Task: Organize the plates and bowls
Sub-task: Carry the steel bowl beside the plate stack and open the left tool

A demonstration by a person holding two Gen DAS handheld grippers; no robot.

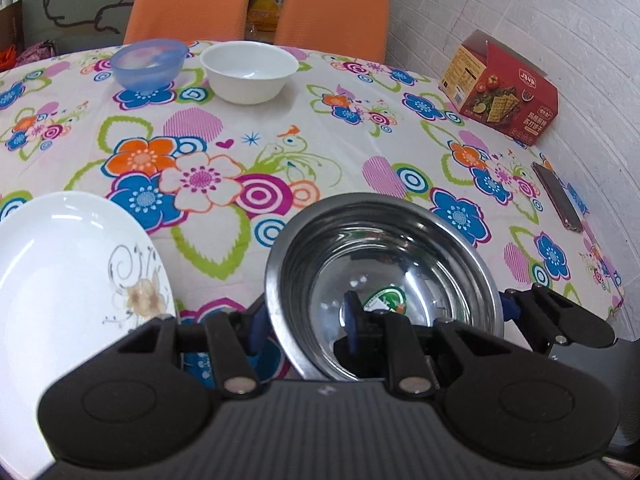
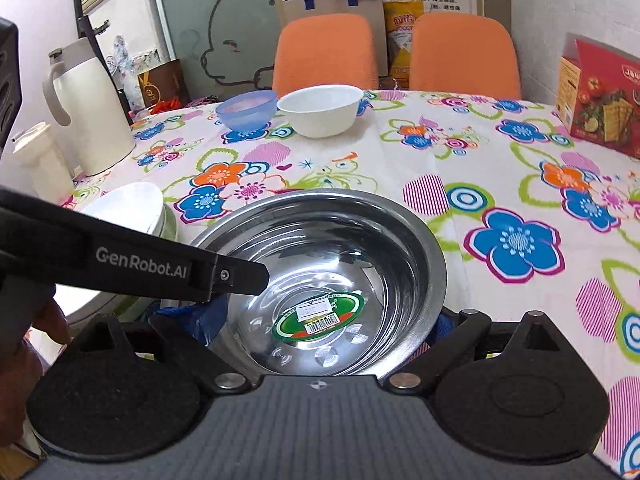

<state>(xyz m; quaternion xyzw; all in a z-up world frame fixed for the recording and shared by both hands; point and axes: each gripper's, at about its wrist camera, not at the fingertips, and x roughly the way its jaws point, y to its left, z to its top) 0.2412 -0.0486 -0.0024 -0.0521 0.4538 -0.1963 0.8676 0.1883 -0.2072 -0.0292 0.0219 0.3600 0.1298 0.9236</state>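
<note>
A steel bowl with a green sticker inside sits close in front of both cameras. My left gripper is shut on its left rim, with one blue pad outside and one inside. In the right wrist view the left gripper's finger reaches over that rim. My right gripper is spread wide open, its blue pads on either side of the bowl's near part. A white flowered plate lies to the left, seen as a stack of plates. A blue bowl and a white bowl stand at the far edge.
The flowered tablecloth covers the table. A red cracker box and a phone lie on the right. A white kettle stands at the left edge. Two orange chairs stand behind. A hand shows at lower left.
</note>
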